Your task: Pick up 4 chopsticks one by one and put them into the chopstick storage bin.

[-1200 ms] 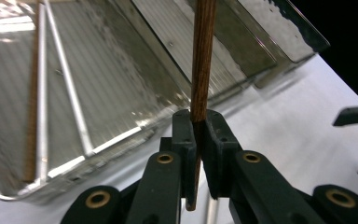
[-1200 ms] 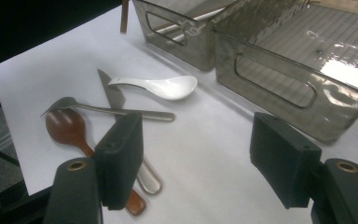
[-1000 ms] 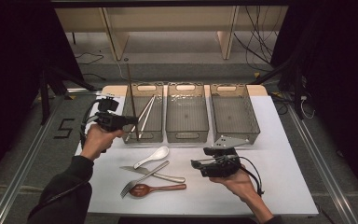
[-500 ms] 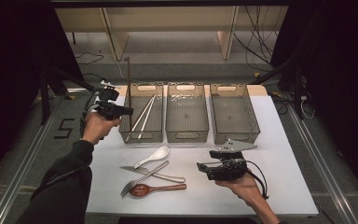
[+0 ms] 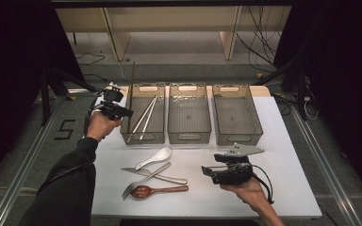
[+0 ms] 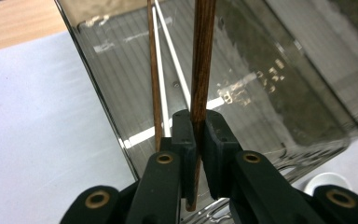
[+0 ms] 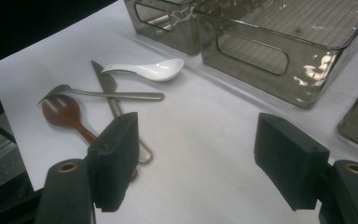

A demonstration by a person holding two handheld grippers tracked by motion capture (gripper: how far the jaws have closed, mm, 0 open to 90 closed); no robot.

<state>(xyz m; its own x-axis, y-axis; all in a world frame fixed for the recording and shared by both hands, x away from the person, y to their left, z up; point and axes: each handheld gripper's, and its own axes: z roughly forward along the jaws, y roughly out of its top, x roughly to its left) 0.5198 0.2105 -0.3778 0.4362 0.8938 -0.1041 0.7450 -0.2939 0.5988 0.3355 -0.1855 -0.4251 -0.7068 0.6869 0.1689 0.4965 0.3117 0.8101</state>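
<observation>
Over the left bin, left tongs clamp a brown chopstick, its top cropped; right tongs gape.

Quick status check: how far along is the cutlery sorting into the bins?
Done: pale chopsticks already lie in the left bin.
In hand: the left gripper is shut on a brown chopstick, held upright at that bin; a second brown stick stands beside it.
Left: the white spoon, knife, fork and brown spoon lie on the table. The middle bin and right bin look empty. The right gripper is open.
</observation>
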